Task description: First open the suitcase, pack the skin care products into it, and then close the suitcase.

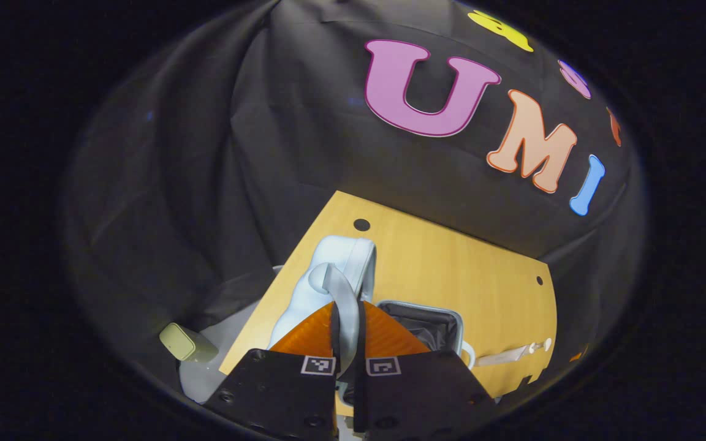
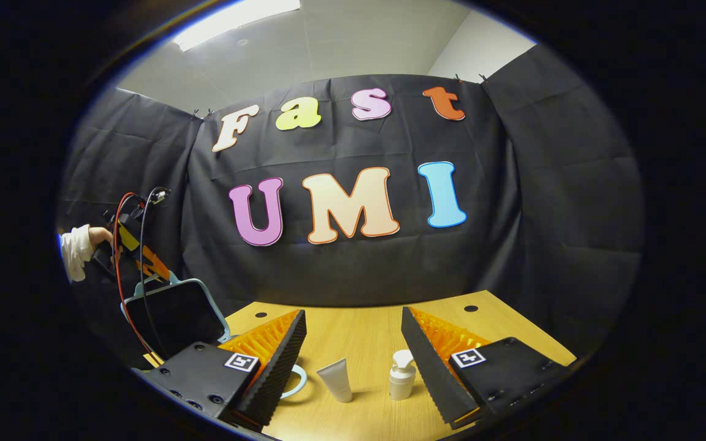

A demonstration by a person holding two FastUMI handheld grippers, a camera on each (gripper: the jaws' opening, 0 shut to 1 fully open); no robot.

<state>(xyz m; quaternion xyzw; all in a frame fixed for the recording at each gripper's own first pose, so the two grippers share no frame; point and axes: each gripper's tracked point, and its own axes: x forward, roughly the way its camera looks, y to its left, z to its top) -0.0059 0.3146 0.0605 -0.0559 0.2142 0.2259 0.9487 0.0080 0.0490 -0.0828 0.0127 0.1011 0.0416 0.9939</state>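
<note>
My left gripper [image 1: 348,321] is shut on the grey handle [image 1: 342,294] of the pale blue suitcase lid [image 1: 344,257], which it holds raised. Beside the lid lies the open suitcase's black-lined inside [image 1: 429,324]. In the right gripper view the suitcase [image 2: 175,312] stands at the left with its lid up; a hand [image 2: 86,242] holds the left gripper [image 2: 144,260] at the lid's top. My right gripper [image 2: 353,346] hangs open over the table, with nothing between its fingers. Just beyond its tips stand a white tube [image 2: 336,380] and a white pump bottle [image 2: 402,375], both upright.
The wooden table [image 2: 359,324] has small round holes near its back edge. Red and black cables [image 2: 121,245] trail from the left gripper past the lid. A pale green box [image 1: 180,342] sits below the table's left edge, next to a pale grey surface [image 1: 203,370].
</note>
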